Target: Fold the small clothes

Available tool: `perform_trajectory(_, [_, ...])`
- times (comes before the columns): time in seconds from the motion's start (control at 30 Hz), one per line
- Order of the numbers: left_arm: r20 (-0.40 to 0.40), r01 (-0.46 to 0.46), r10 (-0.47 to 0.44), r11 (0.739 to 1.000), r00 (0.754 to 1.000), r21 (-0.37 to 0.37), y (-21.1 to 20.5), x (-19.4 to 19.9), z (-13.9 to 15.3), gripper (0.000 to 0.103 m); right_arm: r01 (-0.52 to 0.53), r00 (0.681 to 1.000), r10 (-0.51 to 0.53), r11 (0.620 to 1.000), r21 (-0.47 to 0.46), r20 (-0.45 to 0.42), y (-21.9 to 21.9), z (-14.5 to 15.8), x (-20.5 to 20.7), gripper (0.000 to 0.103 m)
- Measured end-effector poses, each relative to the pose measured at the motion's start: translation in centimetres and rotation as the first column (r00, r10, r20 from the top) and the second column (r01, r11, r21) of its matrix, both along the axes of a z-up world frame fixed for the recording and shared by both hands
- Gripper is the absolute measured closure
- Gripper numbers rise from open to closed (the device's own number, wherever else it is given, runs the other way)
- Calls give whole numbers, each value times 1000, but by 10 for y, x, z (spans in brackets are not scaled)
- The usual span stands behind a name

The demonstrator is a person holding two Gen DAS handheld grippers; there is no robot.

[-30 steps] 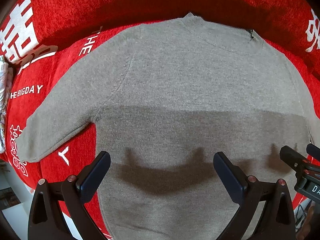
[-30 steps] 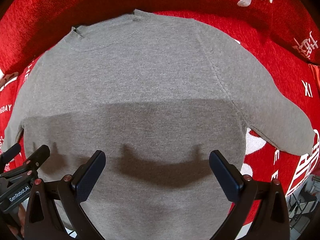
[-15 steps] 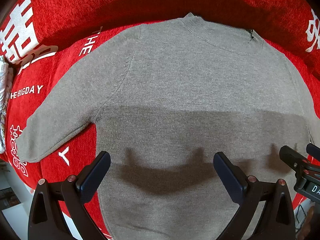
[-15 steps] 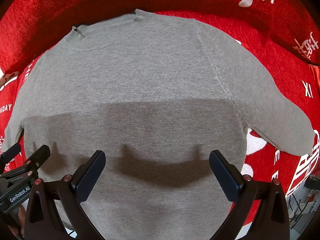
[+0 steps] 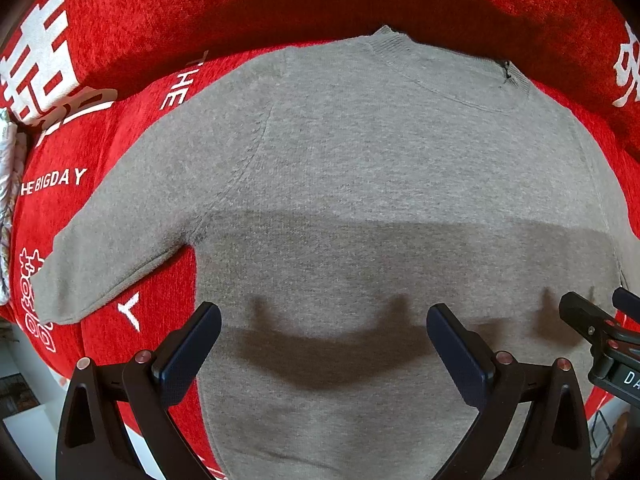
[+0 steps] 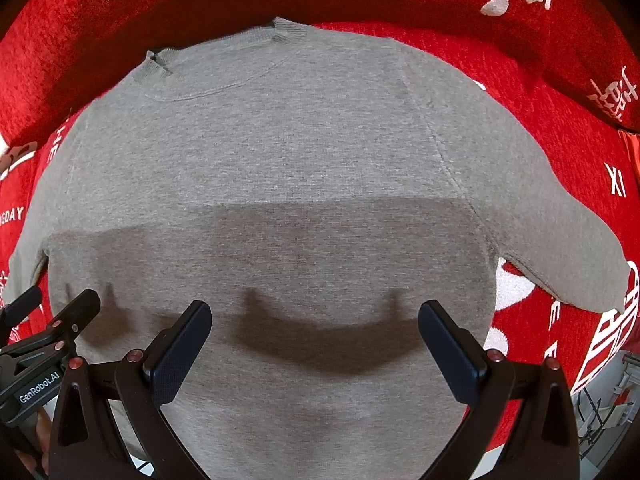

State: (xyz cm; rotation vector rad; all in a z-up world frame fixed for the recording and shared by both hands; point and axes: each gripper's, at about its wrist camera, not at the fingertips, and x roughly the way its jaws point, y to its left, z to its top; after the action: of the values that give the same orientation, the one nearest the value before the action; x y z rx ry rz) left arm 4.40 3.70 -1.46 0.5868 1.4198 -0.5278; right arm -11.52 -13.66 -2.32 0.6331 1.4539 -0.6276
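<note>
Nothing seems moved: both grippers' jaws gape wide over the flat grey sweater [image 5: 360, 184]

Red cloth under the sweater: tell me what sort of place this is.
Probably a home, on a bed or sofa. The grey sweater lies flat on a red chenille cover printed with white wedding-style characters and "THE BIG DAY"; its far edge rises like a cushion.

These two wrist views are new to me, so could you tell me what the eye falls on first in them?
A grey knitted sweater fills the middle of both views, spread flat with its collar away from the cameras and a sleeve out to each side. Under it lies a bright red cloth with white lettering. The open left gripper and right gripper hover over the sweater's lower half, throwing shadows on it.
</note>
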Motion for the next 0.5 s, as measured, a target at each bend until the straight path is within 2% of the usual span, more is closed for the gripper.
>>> perform_trajectory(0.5, [-8, -11, 11, 1000, 1000, -13, 9, 6, -2, 0, -1, 1000, 1, 1000, -2, -3, 1, 1, 0, 0])
